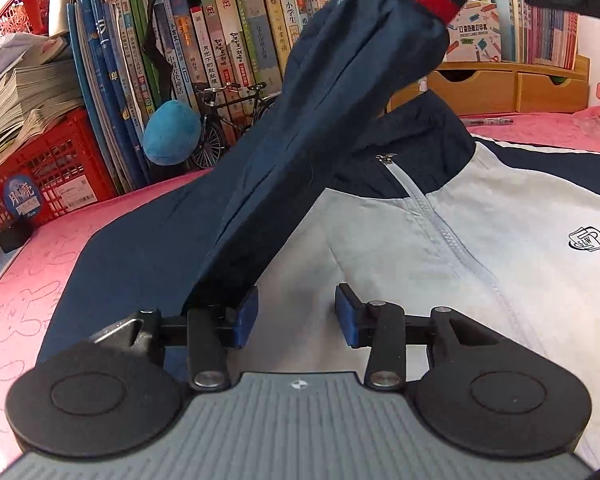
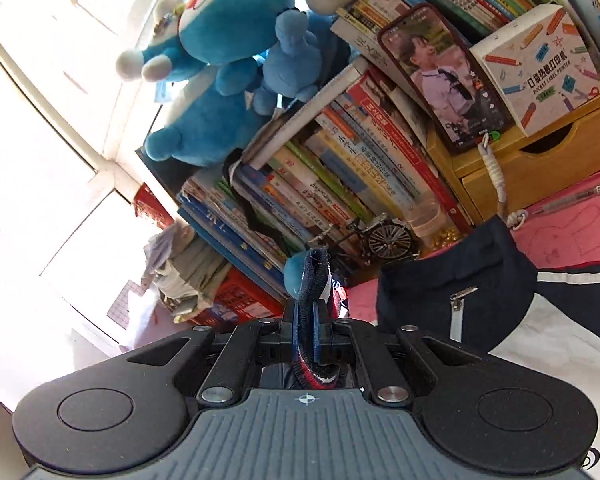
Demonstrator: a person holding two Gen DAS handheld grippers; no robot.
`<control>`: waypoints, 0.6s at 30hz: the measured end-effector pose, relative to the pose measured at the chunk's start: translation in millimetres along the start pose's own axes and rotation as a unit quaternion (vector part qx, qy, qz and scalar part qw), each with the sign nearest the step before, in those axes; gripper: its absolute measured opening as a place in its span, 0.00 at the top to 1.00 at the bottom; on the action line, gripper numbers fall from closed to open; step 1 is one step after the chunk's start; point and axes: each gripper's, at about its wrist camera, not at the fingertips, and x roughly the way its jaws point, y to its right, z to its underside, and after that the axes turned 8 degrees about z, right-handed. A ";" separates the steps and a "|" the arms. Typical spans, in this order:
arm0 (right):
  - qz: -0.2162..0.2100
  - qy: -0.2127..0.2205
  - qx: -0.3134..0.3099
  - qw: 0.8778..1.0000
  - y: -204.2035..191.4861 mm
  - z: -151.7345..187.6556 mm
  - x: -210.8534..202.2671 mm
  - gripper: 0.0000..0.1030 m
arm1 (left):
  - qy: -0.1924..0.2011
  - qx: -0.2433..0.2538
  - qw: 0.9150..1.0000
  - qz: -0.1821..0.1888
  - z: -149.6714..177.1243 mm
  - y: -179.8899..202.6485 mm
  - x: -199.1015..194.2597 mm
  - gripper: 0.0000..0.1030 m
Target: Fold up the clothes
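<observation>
Jacket (image 1: 500, 248) spread on pink cloth (image 1: 40, 264), navy sleeve (image 1: 300, 132) raised, striped cuff (image 2: 314, 280) pinched flat in right gripper (image 2: 312, 320), left gripper (image 1: 296, 312) part open above chest, nothing held, box (image 2: 540, 68) marked "POCKET LABEL PRINTER", small crest (image 1: 586, 239) unreadable.

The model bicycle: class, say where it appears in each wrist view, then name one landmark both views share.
Left wrist view: the model bicycle stands left of centre, before the books, partly behind the raised navy sleeve.
Right wrist view: the bicycle sits centre-right, below the leaning books.
Shared landmark: the white printer box.
</observation>
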 end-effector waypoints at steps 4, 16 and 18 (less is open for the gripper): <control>-0.046 0.030 -0.005 0.998 -29.6 -19.9 -12.0 0.92 | 0.002 0.077 0.994 -0.083 -1.2 0.5 17.4 0.63; 0.049 -0.006 -0.170 0.984 -63.6 1.4 24.0 0.82 | -0.014 0.065 0.985 -0.162 3.9 -87.4 38.0 0.64; 0.079 -0.040 -0.186 0.978 -48.4 19.5 51.8 0.50 | -0.004 0.022 0.990 -0.136 8.3 -103.4 28.2 0.64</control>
